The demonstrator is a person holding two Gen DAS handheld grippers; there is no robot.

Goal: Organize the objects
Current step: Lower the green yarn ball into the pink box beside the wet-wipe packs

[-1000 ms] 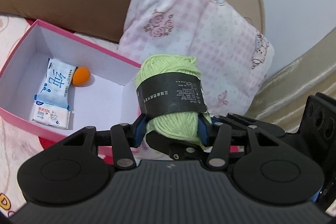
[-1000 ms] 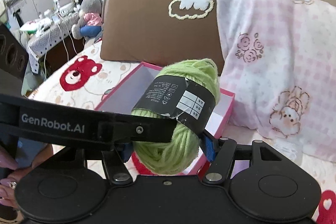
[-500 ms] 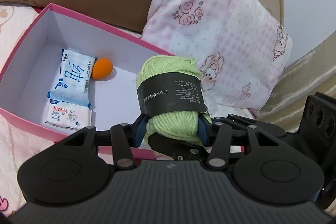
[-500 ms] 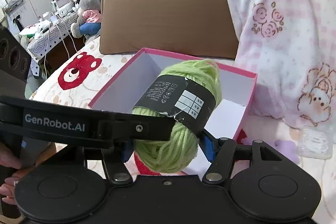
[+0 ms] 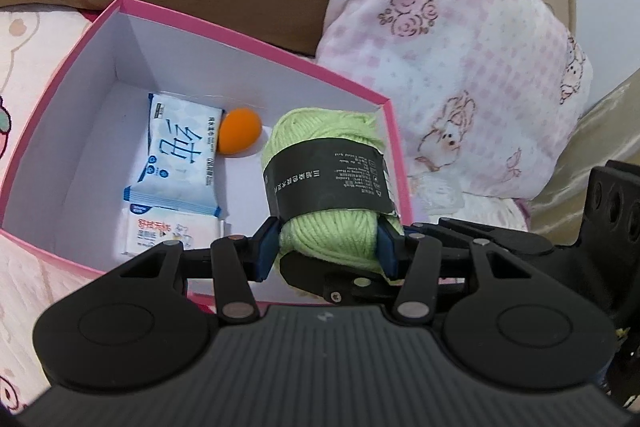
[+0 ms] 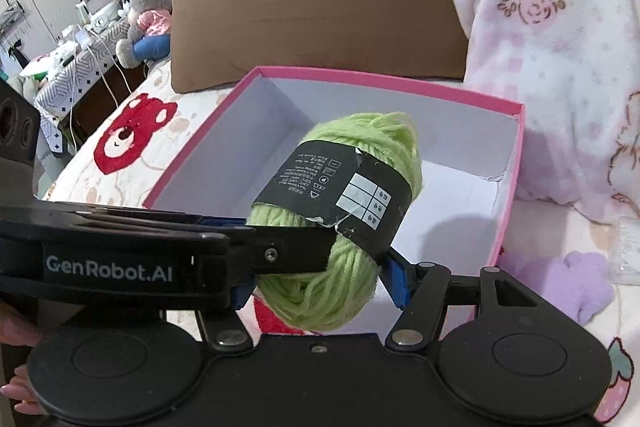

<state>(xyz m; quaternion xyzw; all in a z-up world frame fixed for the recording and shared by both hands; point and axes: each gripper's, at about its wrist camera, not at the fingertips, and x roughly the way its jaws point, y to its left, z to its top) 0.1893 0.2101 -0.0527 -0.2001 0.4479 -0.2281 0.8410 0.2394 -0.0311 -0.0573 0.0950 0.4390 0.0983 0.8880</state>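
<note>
A green yarn ball (image 5: pixel 324 183) with a black paper band is held by both grippers at once. My left gripper (image 5: pixel 326 251) is shut on its lower end, above the right part of a pink box (image 5: pixel 256 47) with a white inside. My right gripper (image 6: pixel 320 283) is shut on the same yarn ball (image 6: pixel 344 211) from the near side; the left gripper's arm crosses in front of it. In the box lie a blue-and-white tissue pack (image 5: pixel 180 163), a second pack (image 5: pixel 160 231) below it, and an orange ball (image 5: pixel 239 136).
The pink box (image 6: pixel 516 155) sits on a bed sheet with red bears (image 6: pixel 128 139). A brown pillow (image 6: pixel 312 3) and a pink checked blanket (image 5: pixel 452 59) lie close behind the box. A purple toy (image 6: pixel 576 283) lies to the right. A cluttered table (image 6: pixel 60 55) stands far left.
Both grippers have carried the yarn ball forward and lower, from the box's right wall to over its inside. The box now looks larger and closer.
</note>
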